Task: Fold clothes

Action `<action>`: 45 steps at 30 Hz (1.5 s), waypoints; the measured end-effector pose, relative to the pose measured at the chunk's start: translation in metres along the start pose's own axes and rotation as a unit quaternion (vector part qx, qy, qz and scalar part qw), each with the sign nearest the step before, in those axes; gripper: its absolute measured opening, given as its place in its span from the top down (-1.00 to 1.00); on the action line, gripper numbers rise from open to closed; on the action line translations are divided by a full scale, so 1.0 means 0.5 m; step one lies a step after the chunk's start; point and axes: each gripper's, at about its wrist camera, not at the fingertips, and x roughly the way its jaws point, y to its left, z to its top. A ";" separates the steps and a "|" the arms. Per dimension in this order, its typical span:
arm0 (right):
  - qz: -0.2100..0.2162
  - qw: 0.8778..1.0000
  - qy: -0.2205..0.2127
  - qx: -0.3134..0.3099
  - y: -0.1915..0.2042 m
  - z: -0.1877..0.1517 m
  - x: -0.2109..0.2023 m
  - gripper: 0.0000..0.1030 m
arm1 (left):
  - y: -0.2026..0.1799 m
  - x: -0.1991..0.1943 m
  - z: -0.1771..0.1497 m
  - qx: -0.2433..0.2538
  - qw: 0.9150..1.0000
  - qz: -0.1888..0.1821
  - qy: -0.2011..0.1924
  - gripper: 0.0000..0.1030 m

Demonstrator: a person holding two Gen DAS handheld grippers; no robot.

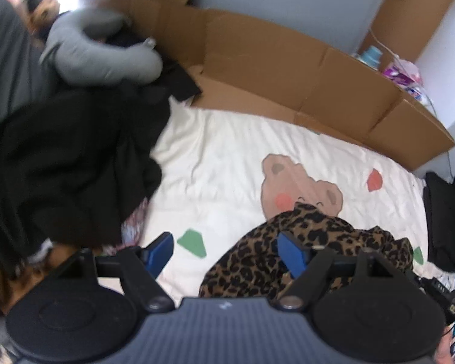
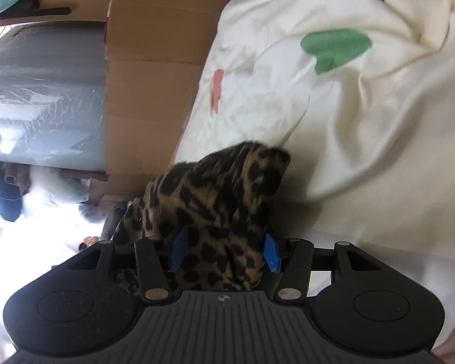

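Note:
A leopard-print garment [image 1: 306,242] lies bunched on the cream bedsheet [image 1: 221,163] at the near right in the left wrist view. My left gripper [image 1: 227,251] is open above the sheet; its right finger [image 1: 291,254] rests over the garment's edge, its left finger [image 1: 159,254] over bare sheet. In the right wrist view my right gripper [image 2: 224,251] is shut on the leopard-print garment [image 2: 221,194], whose bunched fabric fills the gap between the blue pads [image 2: 179,245] and rises in front of them.
A pile of black clothes [image 1: 66,170] and a grey pillow [image 1: 97,51] lie at the left. A flattened cardboard box [image 1: 288,69] lines the bed's far edge. More dark clothes [image 1: 446,218] sit at the right. The sheet has bear, green and red prints.

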 end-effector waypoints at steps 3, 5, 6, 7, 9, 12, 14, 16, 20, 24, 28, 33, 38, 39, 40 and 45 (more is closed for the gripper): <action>0.005 1.000 -0.008 0.008 -0.008 -0.008 -0.002 -0.05 | -0.025 0.009 0.017 0.018 1.000 -0.006 0.003 -0.55; 0.008 1.000 -0.010 0.016 -0.011 -0.008 -0.003 -0.05 | -0.039 0.027 0.020 0.027 0.999 -0.017 0.002 -0.55; 0.010 1.000 -0.010 0.010 -0.008 -0.006 -0.004 -0.05 | -0.045 0.040 0.019 0.029 0.999 -0.021 0.001 -0.55; 0.009 1.000 -0.009 0.003 -0.005 -0.004 -0.005 -0.05 | -0.051 0.053 0.017 0.031 0.999 -0.026 0.000 -0.55; 0.009 1.000 -0.009 -0.011 0.002 0.000 -0.007 -0.05 | -0.059 0.083 0.009 0.030 0.999 -0.043 0.009 -0.56; 0.017 0.999 -0.027 -0.008 0.000 0.003 -0.014 -0.05 | -0.069 0.127 -0.006 0.034 0.997 -0.069 0.026 -0.55; 0.018 0.999 -0.029 0.004 -0.006 0.001 -0.011 -0.05 | -0.073 0.157 -0.018 0.037 0.995 -0.086 0.032 -0.55; 0.008 1.000 -0.023 -0.009 -0.001 0.000 -0.008 0.11 | -0.073 0.187 -0.036 0.027 0.994 -0.100 0.039 -0.56; -0.020 0.999 -0.018 -0.023 0.013 0.002 -0.001 0.68 | -0.079 0.234 -0.076 0.020 0.989 -0.135 0.054 -0.55; -0.037 0.998 0.009 -0.052 0.034 0.006 -0.001 0.84 | -0.086 0.260 -0.111 0.015 0.984 -0.167 0.053 -0.55; -0.041 0.998 0.004 -0.055 0.044 0.014 -0.016 0.97 | -0.084 0.286 -0.140 -0.002 0.982 -0.186 0.045 -0.56; -0.037 0.997 0.009 -0.071 0.069 0.016 -0.025 0.98 | -0.073 0.321 -0.164 -0.029 0.979 -0.197 0.042 -0.48; -0.030 0.996 0.006 -0.080 0.098 0.031 -0.039 0.98 | -0.067 0.334 -0.170 -0.055 0.973 -0.222 0.046 0.30; -0.029 0.996 0.005 -0.083 0.104 0.034 -0.041 0.98 | -0.071 0.331 -0.170 -0.050 0.971 -0.229 0.045 0.58; -0.027 0.996 0.003 -0.086 0.109 0.037 -0.043 0.98 | -0.073 0.322 -0.169 -0.046 0.969 -0.238 0.043 0.79; -0.021 0.995 -0.007 -0.102 0.137 0.053 -0.053 0.98 | -0.088 0.279 -0.171 -0.025 0.959 -0.281 0.039 0.93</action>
